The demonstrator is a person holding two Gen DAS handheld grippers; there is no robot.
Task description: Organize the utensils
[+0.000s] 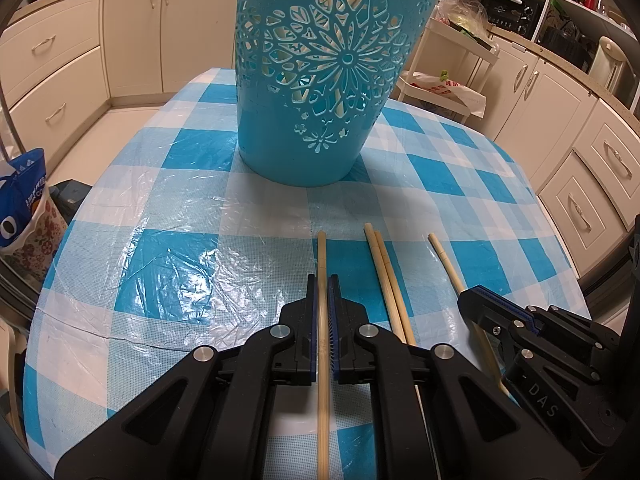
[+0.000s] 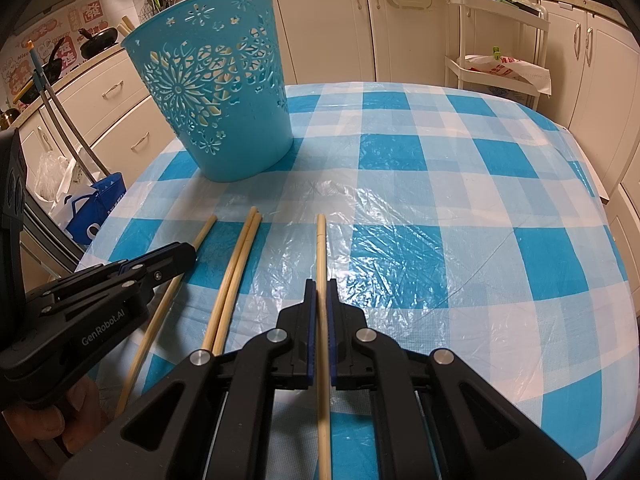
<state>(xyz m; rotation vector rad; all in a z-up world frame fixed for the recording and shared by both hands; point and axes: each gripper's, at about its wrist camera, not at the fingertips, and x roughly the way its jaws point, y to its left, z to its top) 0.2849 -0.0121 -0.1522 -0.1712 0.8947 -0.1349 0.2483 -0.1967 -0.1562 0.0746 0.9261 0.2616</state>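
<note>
The left tongs (image 1: 322, 280) pinch one chopstick (image 1: 321, 252) lying on the checked worktop (image 1: 160, 208); a blue basket (image 1: 320, 80) stands toward its far edge.

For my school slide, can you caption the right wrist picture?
Right gripper shut on a chopstick near a blue basket.

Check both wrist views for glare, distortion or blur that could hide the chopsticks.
Left wrist: glare on the plastic table cover, away from the chopsticks; fisheye bends the cabinets. Right wrist: glare patch right of the gripped chopstick; the blue basket leans from distortion. Both sharp.
</note>
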